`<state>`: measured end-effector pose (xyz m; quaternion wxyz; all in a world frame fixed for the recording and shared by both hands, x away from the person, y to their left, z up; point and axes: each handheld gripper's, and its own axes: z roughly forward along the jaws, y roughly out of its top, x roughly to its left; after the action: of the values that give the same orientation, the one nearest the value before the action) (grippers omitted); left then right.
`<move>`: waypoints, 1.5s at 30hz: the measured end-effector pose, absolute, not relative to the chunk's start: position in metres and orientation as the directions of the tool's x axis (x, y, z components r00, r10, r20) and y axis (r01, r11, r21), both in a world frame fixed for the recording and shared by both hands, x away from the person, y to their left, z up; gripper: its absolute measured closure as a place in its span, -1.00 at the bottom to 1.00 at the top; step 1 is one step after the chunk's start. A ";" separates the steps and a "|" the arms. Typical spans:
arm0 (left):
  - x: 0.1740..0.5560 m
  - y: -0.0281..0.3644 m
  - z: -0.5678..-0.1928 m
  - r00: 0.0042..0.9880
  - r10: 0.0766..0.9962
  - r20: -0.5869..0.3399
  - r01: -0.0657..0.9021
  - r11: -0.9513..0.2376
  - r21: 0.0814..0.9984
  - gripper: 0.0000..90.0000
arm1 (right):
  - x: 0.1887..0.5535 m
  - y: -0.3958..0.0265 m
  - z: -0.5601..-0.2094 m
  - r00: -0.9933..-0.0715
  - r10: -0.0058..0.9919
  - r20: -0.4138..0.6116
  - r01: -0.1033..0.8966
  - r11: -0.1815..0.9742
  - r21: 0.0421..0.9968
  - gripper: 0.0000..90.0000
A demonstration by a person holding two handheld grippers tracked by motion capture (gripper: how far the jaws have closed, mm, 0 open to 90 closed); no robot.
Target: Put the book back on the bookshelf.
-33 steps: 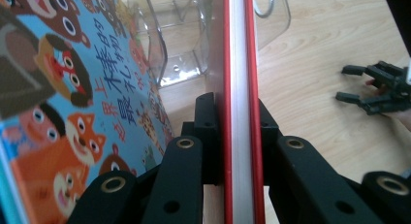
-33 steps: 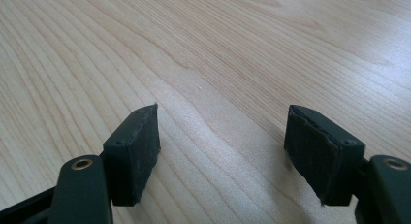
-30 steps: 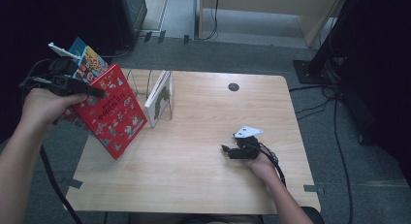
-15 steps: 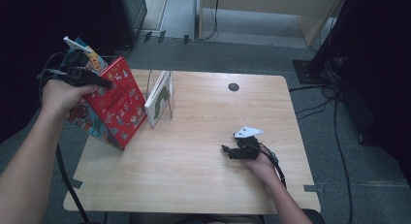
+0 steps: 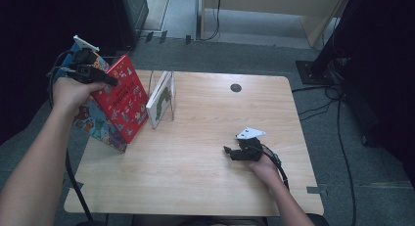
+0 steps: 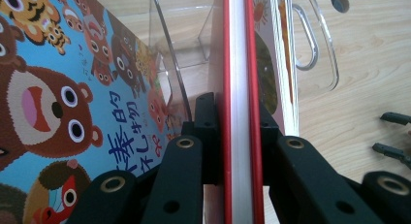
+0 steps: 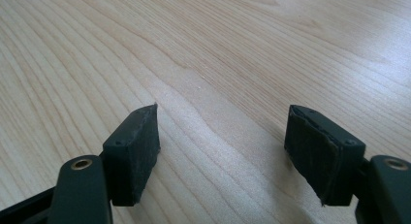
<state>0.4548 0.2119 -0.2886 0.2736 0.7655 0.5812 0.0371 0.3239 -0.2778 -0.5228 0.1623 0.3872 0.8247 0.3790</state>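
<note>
My left gripper (image 5: 106, 80) is shut on the top edge of a red picture book (image 5: 123, 100), held upright and tilted over the table's left edge. In the left gripper view both jaws press the red covers, with the white page block (image 6: 240, 88) between them. A blue book with cartoon bears (image 5: 92, 122) leans behind it, also seen as the blue cover (image 6: 58, 103). A clear book stand (image 5: 171, 106) just to the right holds a white and green book (image 5: 160, 98). My right gripper (image 5: 230, 151) rests on the table, open (image 7: 220, 146) over bare wood.
The wooden table (image 5: 205, 187) has a round dark cable hole (image 5: 236, 87) near its far edge. Cables (image 5: 337, 96) run over the grey floor at the right. In the left gripper view the clear stand's handle cut-out (image 6: 315, 44) is close beside the red book.
My left gripper has carried the red book up and to the right, closer to the clear stand and more upright. The right gripper has stayed still.
</note>
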 end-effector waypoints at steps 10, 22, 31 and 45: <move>0.461 0.209 -0.288 0.353 0.898 -0.261 0.908 -0.262 0.328 0.71 | 0.324 -0.278 -0.523 -0.647 0.762 0.027 0.516 0.412 0.751 -0.37; 0.474 0.198 -0.292 0.317 0.915 -0.249 0.934 -0.255 0.250 0.74 | 0.324 -0.278 -0.523 -0.647 0.762 0.025 0.515 0.413 0.751 -0.37; 0.484 0.203 -0.289 0.246 0.929 -0.278 0.952 -0.178 0.247 0.77 | 0.325 -0.277 -0.523 -0.654 0.756 0.023 0.510 0.418 0.752 -0.38; 0.508 0.190 -0.288 0.177 0.946 -0.270 0.954 -0.098 0.283 0.77 | 0.325 -0.276 -0.523 -0.653 0.757 0.021 0.509 0.418 0.752 -0.38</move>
<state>0.5083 0.1896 -0.2875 0.1994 0.7408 0.6414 -0.0099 0.3252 -0.2764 -0.5229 0.1634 0.3834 0.8261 0.3793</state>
